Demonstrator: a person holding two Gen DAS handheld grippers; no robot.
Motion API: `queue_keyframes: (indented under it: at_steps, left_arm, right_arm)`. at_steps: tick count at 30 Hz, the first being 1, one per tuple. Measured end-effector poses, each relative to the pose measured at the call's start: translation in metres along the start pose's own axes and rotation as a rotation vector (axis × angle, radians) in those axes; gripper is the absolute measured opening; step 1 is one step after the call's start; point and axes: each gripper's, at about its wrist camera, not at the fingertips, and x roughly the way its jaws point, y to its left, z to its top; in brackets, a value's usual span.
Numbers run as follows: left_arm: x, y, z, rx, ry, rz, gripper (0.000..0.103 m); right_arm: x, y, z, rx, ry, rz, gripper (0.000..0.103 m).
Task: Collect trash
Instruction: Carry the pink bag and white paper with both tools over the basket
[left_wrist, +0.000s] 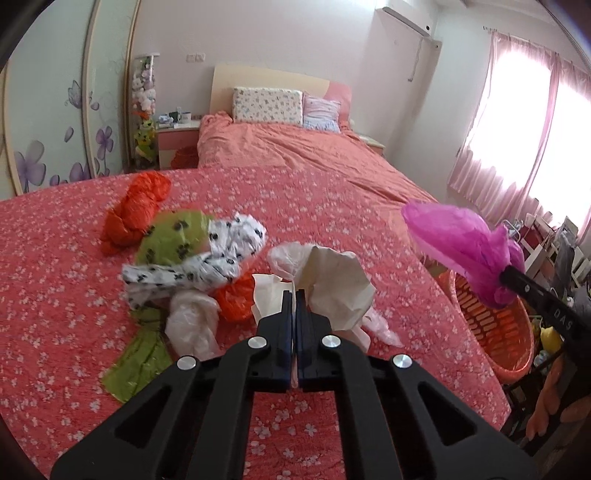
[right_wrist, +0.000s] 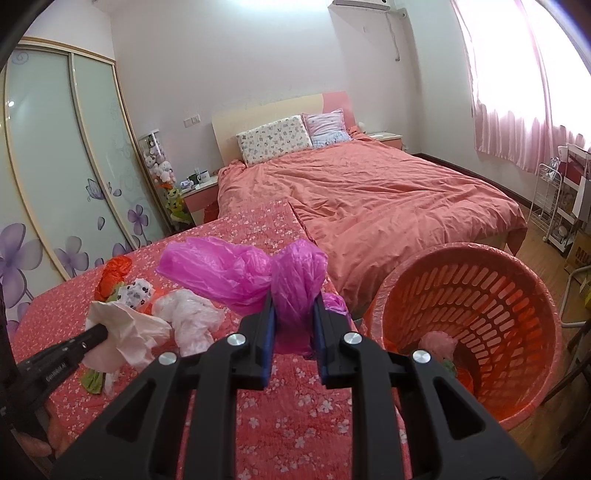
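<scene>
Magenta plastic bag (right_wrist: 258, 273) — pinched in right gripper (right_wrist: 293, 314), held above the floral cloth (right_wrist: 295, 406); orange basket (right_wrist: 517, 369) to its right; left gripper (left_wrist: 294, 295) — clamped on crumpled cream paper (left_wrist: 340, 284); bag heap (left_wrist: 184, 251) to its left.

left gripper (left_wrist: 294, 295) pinching cream paper (left_wrist: 340, 280) | bag pile (left_wrist: 192, 254) front-left | right gripper (left_wrist: 508, 275) holding pink bag (left_wrist: 461, 240), far right over basket (left_wrist: 495, 332)
</scene>
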Motion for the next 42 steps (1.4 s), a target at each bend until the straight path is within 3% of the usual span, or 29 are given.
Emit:
queue_keyframes:
  at_steps: [8,17,27,42]
  left_arm:
    - [-0.018,-0.004,0.010,-0.013,-0.043,-0.002,0.001]
    - [-0.033,-0.028,0.022,0.004,-0.086,-0.052,0.001]
    - [-0.019,-0.089,0.024,0.060,-0.078,-0.161,0.001]
    - [0.028,-0.185,0.012,0.142,0.003,-0.318,0.001]
  right_arm:
    - [-0.022,-0.004,0.002,0.006,-0.029,0.004,0.019]
    - [-0.047,-0.018,0.006,0.026,-0.071,-0.011,0.019]
    - [-0.066,-0.060,0.008,0.081,-0.110,-0.085,0.019]
    - [-0.067,-0.156,0.003,0.200,-0.129,-0.255,0.019]
